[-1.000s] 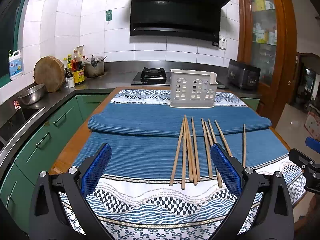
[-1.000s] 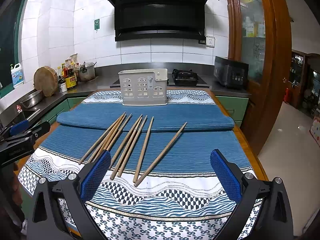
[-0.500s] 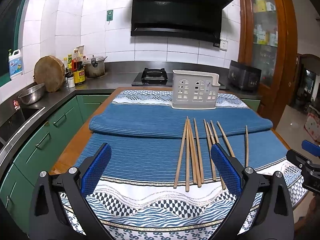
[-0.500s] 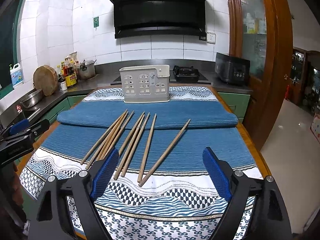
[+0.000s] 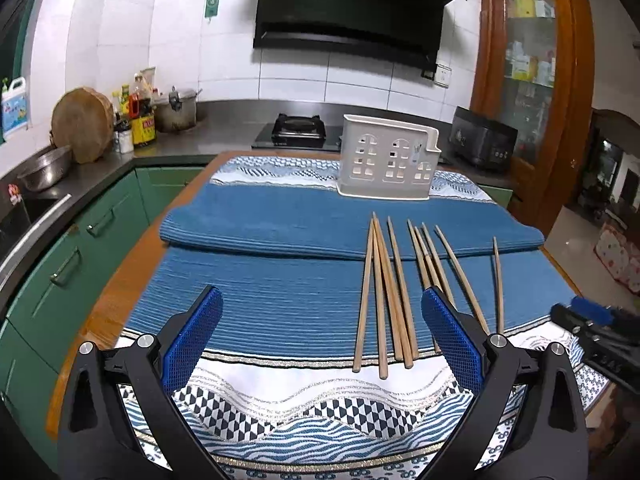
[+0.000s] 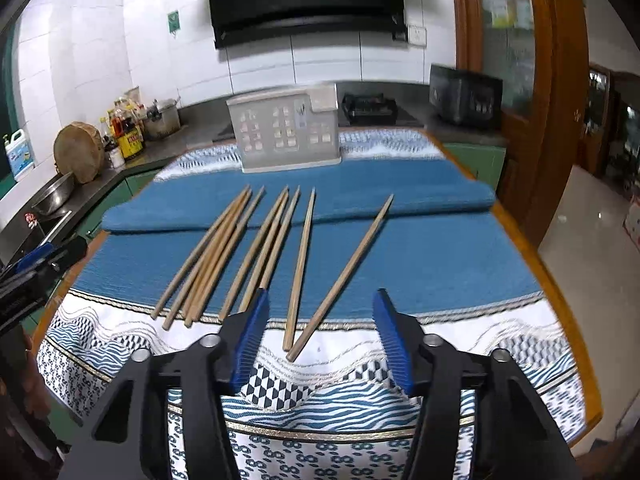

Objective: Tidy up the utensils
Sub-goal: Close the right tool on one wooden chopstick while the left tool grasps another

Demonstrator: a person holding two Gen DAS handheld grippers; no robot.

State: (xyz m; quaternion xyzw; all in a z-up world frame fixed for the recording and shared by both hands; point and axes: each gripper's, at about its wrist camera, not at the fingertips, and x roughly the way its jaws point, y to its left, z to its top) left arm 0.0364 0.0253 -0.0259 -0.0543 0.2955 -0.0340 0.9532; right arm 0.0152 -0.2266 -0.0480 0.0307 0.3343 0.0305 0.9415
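Note:
Several wooden chopsticks [image 5: 384, 292] lie side by side on a blue patterned cloth [image 5: 272, 292]; they also show in the right wrist view [image 6: 260, 256]. A white plastic utensil holder [image 5: 388, 162] stands upright at the far end of the cloth, and shows in the right wrist view [image 6: 286, 134]. My left gripper [image 5: 322, 334] is open and empty, above the near part of the cloth, left of the chopsticks. My right gripper [image 6: 320, 330] is open, partly narrowed, empty, just above the near ends of the two rightmost chopsticks [image 6: 340, 276].
A folded blue towel [image 5: 280, 224] lies across the cloth under the chopstick tips. The wooden table edge [image 6: 532, 248] runs along the right. To the left are a counter with a sink, metal bowl [image 5: 44, 168], chopping block and bottles. A stove [image 5: 298, 130] is behind.
My right gripper has moved forward and down toward the rightmost chopsticks and its jaws have narrowed. My left gripper has shifted slightly left and forward, still wide open.

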